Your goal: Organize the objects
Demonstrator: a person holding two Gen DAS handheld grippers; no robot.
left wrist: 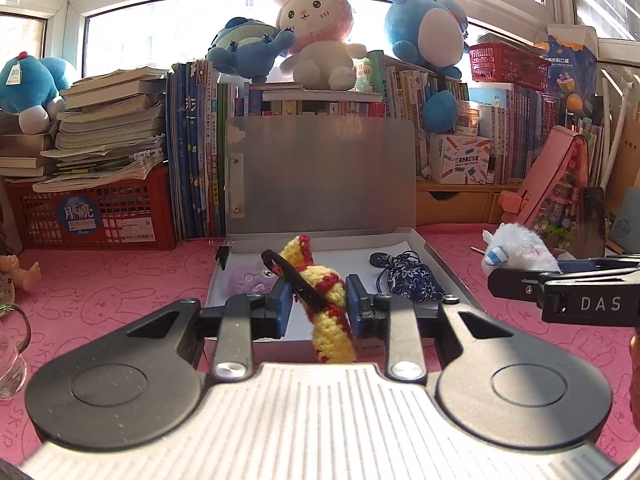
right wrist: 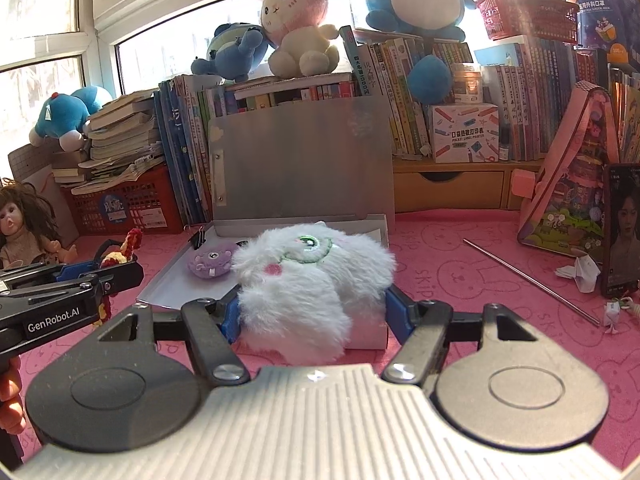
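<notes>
Left tongs (left wrist: 319,307) gripping crochet toy (left wrist: 320,292), right tongs (right wrist: 312,312) gripping white plush (right wrist: 312,276)

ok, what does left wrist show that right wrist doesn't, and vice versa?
Left wrist only: blue floral pouch lying in the open metal box.
Right wrist only: doll, phone, metal rod on the pink mat.
Both: purple plush in the box, left gripper shut on the yellow-red crochet toy, right gripper shut on the white fluffy plush.

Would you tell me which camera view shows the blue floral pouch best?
The left wrist view: the blue floral pouch lies unobstructed in the open box. In the right wrist view it is hidden behind the white plush toy.
</notes>
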